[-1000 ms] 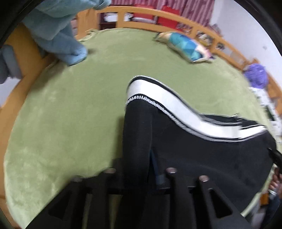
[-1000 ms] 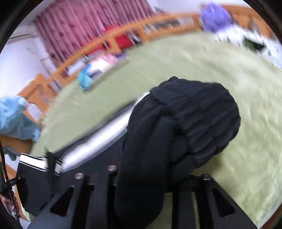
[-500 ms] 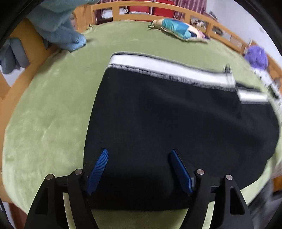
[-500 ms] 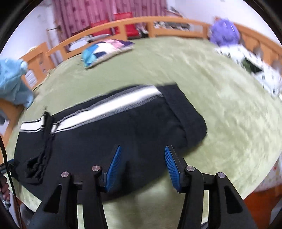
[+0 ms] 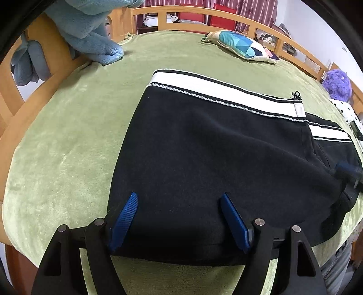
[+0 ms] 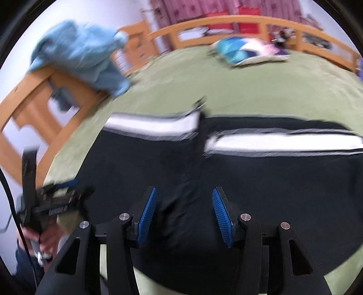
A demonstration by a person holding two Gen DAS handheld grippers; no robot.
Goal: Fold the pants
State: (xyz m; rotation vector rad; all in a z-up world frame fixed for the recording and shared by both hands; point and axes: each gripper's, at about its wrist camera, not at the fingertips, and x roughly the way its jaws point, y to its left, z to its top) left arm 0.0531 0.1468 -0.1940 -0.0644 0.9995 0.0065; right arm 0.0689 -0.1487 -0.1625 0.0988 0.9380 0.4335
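The black fleece pants with a white side stripe (image 5: 215,154) are seen spread flat and folded on the green plush bed cover (image 5: 68,136), filling the centre and right of the left wrist frame. The left gripper (image 5: 179,217), at the bottom of that frame, is released: its blue ribbed pads (image 5: 126,215) are set wide apart over the near edge of the pants, nothing is clamped between them, and the jaws are opening. In the right wrist frame, which is blurred, the right gripper (image 6: 183,213) is shown at bottom centre above the dark cloth; its jaws are closing, yet only a loose wrinkle of fabric lies between the pads and no pinch is seen. At the lower left of that frame the other gripper is held by a hand (image 6: 43,240). A light blue fluffy blanket (image 5: 90,34) is draped over the wooden bed rail (image 5: 204,13) at upper left, and a patterned cushion (image 5: 240,45) lies at the top.
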